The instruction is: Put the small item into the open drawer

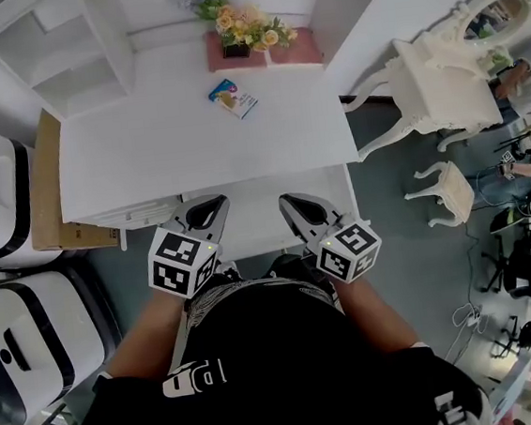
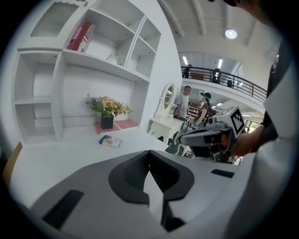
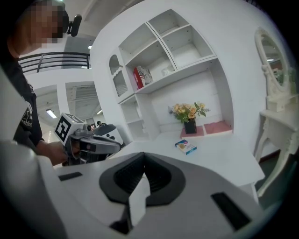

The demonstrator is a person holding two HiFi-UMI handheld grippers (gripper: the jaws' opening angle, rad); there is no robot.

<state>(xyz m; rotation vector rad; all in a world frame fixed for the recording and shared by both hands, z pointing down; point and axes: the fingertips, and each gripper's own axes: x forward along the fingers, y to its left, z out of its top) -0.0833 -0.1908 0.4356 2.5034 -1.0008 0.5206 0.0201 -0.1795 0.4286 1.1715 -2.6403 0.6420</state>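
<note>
A person stands at a white desk with a shelf hutch [image 1: 147, 163], holding the left gripper [image 1: 206, 208] and the right gripper [image 1: 303, 208] side by side close to the body, on the far side of the desk from the dark pot of yellow and peach flowers [image 1: 239, 32]. Both grippers' jaws are pressed together with nothing between them. The small item, a flat blue-and-white printed packet [image 1: 233, 98], lies flat and alone on the desktop just in front of the flower pot, a little to the left of it and well apart from both grippers. A white ledge between the grippers, at the desk edge farthest from the pot, appears to be the open drawer [image 1: 253, 229], though its inside cannot be made out. The packet looks light and thin, with a glossy wrapper that is likely to be slippery and to give a little under pressure; a hard squeeze could crease it or crush what is inside. Because it lies flat, there is little height to catch, so the safer hold seems to be across its narrow width or on one raised edge, with jaws opened first and closed gently. It would probably skate across the smooth desktop if nudged from the side.
</note>
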